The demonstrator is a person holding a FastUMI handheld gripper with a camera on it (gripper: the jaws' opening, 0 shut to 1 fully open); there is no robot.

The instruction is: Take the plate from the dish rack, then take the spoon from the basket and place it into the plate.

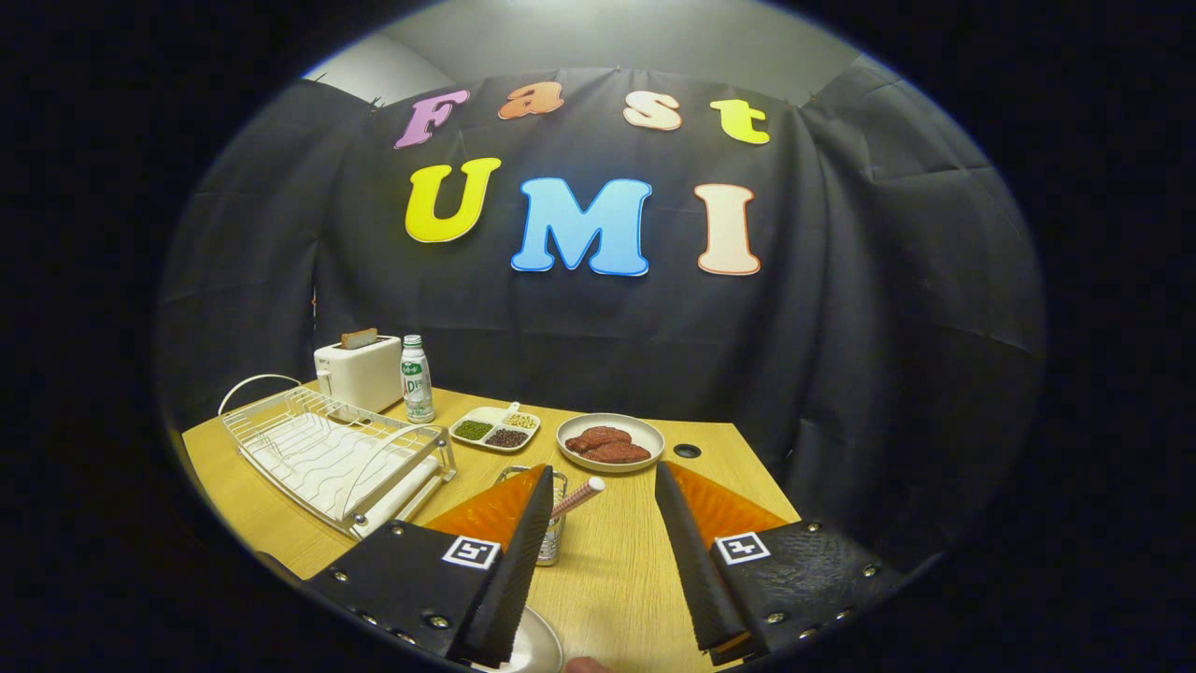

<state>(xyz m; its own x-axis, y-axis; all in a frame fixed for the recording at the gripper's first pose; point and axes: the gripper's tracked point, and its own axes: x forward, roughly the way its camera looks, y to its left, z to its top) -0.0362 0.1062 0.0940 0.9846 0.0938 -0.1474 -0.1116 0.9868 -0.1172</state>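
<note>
My gripper [603, 481] hangs open above the wooden table [626, 561], nothing between its two orange-and-black fingers. A small metal wire basket [553, 523] stands just behind the left finger, partly hidden by it. The spoon's pink-and-white striped handle [579, 495] sticks up out of the basket and leans right into the gap between the fingers. A pale plate [534, 645] lies flat on the table under the left finger; only its rim shows. The white wire dish rack [332, 449] sits to the left with no dish in it.
Beyond the fingers: a plate of reddish meat pieces [610, 441], a white divided tray of beans [495, 428], a bottle [417, 379], a white toaster [358, 371]. A round hole [687, 451] is in the tabletop. A fingertip [587, 665] shows at the near edge.
</note>
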